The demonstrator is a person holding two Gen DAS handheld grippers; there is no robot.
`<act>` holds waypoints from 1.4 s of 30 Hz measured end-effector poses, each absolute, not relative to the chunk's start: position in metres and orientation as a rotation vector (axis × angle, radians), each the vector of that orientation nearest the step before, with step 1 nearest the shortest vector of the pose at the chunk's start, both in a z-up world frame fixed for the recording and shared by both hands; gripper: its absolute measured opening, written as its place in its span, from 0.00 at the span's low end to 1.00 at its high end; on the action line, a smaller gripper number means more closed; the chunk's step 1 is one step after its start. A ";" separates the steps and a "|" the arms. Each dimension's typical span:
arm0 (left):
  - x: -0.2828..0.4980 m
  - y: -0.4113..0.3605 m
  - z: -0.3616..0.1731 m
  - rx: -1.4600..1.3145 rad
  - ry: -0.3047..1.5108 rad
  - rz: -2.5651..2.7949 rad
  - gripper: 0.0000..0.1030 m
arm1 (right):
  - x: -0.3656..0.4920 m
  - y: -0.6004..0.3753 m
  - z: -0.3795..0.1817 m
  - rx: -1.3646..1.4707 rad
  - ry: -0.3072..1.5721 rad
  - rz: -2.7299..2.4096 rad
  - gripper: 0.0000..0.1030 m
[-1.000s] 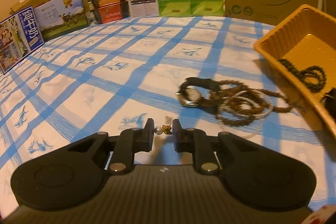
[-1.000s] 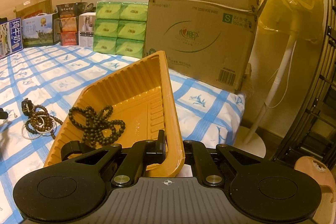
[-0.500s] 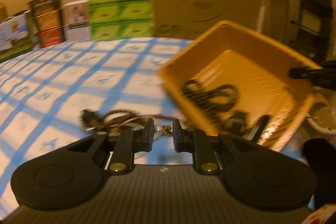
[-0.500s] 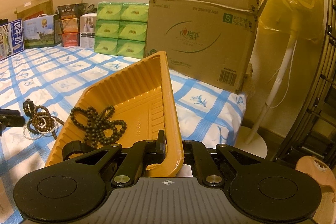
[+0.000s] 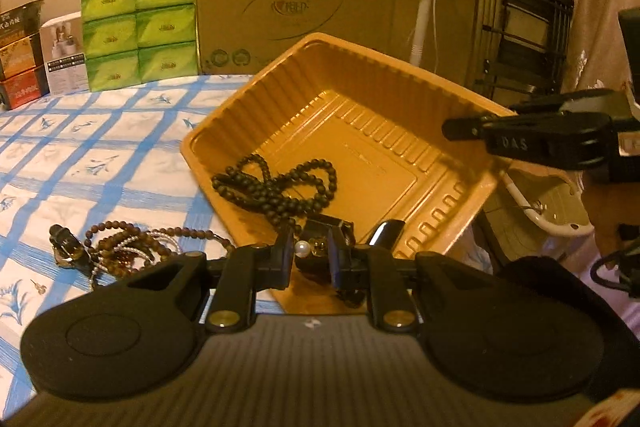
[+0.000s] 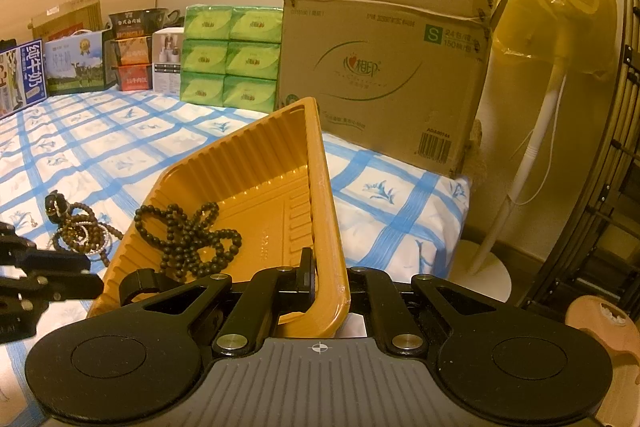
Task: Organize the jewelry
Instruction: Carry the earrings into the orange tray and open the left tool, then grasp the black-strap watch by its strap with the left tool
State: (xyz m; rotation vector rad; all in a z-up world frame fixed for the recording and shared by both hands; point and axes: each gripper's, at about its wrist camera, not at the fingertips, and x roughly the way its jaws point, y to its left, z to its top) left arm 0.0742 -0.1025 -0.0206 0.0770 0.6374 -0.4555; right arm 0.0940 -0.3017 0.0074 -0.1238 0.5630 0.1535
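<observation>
Since a second ago the left gripper [image 5: 311, 254] has swung from the bare checked cloth to the near edge of the orange tray [image 5: 400, 75], carrying its load along; the right gripper [image 6: 330, 277] has not shifted

The left fingers [image 5: 282, 251] stand only a little apart, pinched on a pearl earring [image 5: 302, 248]: the white pearl shows beside the left pad, a small gold part next to it, and the rest is too small to read. Just behind them a dark object with a shiny metal end [image 5: 390, 231] lies low in the tray, half hidden by the fingers; what it is I cannot tell

The right fingers are closed on the tray's near corner rim, one pad [image 6: 306, 277] inside the wall, the other hidden behind the plastic. That side of the tray is lifted, so it tilts

A dark bead string [image 5: 276, 187] lies looped in the tray's lower part. On the bed's blue-checked cloth [image 5: 100, 147], left of the tray, sits a tangle of brown beads [image 5: 132, 247] with a thin pale strand and a dark watch [image 5: 66, 247], partly cut off by the gripper body. A tiny stud [image 5: 38, 285] lies near it, barely legible

Green packs [image 6: 230, 61] and a cardboard box [image 6: 384, 75] stand behind
</observation>
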 end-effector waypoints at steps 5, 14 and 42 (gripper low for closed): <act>0.073 -0.104 -0.022 0.082 0.640 -0.461 0.16 | 0.094 -0.302 0.007 -0.125 0.563 0.154 0.05; 0.070 -0.109 -0.024 0.097 0.649 -0.476 0.26 | 0.094 -0.302 0.007 -0.124 0.563 0.154 0.05; 0.094 0.024 -0.042 0.058 0.681 -0.070 0.27 | 0.094 -0.302 0.007 -0.129 0.565 0.152 0.05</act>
